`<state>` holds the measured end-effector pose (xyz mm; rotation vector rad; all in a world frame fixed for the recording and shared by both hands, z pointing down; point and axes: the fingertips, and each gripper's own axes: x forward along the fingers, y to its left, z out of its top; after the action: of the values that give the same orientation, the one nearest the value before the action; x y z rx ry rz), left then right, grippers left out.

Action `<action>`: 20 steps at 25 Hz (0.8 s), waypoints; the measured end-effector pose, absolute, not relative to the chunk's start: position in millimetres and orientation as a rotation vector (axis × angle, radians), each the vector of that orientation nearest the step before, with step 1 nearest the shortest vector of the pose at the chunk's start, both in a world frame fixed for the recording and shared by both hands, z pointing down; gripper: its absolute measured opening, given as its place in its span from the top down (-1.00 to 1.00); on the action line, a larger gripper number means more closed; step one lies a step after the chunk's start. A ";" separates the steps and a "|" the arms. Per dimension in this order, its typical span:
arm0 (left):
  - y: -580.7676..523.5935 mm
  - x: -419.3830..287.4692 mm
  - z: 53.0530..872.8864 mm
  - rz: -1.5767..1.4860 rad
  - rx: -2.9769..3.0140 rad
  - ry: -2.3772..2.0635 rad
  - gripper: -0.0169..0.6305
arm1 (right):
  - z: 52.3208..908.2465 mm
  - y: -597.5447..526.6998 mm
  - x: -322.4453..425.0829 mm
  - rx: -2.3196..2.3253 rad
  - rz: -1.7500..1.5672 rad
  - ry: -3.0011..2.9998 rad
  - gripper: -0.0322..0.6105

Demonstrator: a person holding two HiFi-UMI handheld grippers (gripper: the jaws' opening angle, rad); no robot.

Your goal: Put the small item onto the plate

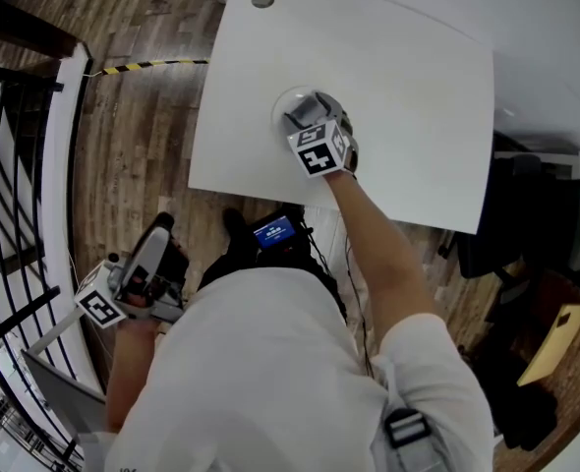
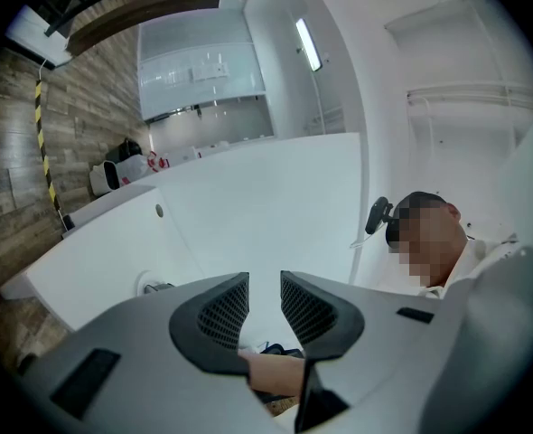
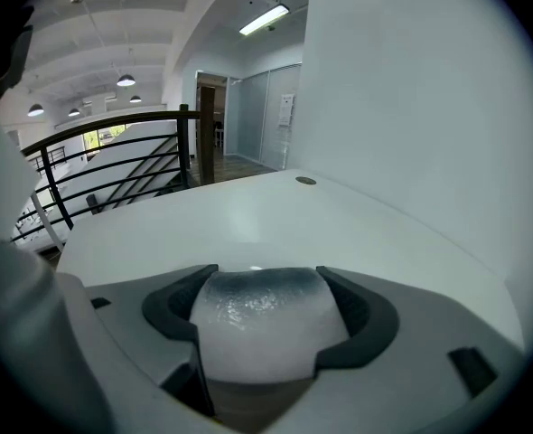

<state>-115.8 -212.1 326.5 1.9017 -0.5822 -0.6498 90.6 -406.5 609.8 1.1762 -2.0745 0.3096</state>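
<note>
Small item [image 3: 262, 333] in right tool [image 3: 267, 287]

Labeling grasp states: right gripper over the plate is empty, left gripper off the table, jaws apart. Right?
Not empty: in the right gripper view the right gripper is shut on a whitish rounded small item. It is over the plate; the left gripper is off the table, jaws apart.

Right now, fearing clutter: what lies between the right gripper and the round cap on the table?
Only bare table between the cap and the right gripper, shut on the small item; right gripper view.
</note>
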 end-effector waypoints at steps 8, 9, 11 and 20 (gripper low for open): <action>-212.2 -110.9 325.7 -0.644 1.904 -0.570 0.60 | 609.0 -408.2 90.5 1.188 0.297 -2.079 -0.11; -212.5 -109.7 325.2 -0.644 1.902 -0.572 0.60 | 609.0 -408.5 90.9 1.189 0.294 -2.080 -0.11; -212.2 -107.0 324.6 -0.642 1.900 -0.573 0.60 | 609.8 -408.7 91.3 1.188 0.291 -2.083 -0.11; -206.0 -105.8 326.9 -0.634 1.904 -0.578 0.60 | 612.1 -403.3 90.7 1.151 0.318 -2.090 -0.11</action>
<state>-105.8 -206.0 326.9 1.9036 -0.5778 -0.6340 90.7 -403.3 612.1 1.1513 -2.0901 0.3175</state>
